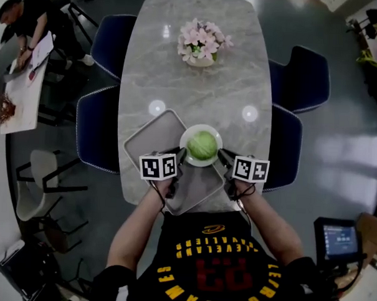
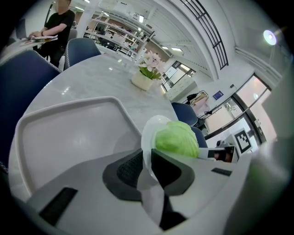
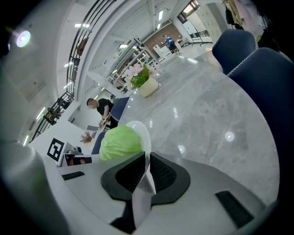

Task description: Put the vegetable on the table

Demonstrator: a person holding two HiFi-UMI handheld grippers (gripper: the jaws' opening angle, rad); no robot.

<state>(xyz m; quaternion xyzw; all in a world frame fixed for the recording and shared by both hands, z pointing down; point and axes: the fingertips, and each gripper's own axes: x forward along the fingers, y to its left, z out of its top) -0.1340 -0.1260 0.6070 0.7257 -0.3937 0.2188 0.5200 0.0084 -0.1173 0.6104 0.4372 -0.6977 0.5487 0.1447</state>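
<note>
**Plate with vegetable held by both claws, not yet set down**

Room: a large open hall with a grey floor. A long marble surface sits at its centre, with dark blue chairs on both sides.

On the surface: a grey tray at the near left, and a pot of pink flowers at the far end.

A white plate carries the vegetable, a green cabbage. In the head view the plate overlaps the tray's right corner. I cannot tell whether it touches the tray.

Left claw: narrow, pads pinching the plate's left rim.
Right claw: narrow, clamped on the opposite rim.

Judgement: this is the carry step, with the plate held between both claws near the tray. The next move needs both claws to travel together and stay level so the round cabbage does not roll. They then lower the plate onto bare marble right of the tray and open at the same time.
</note>
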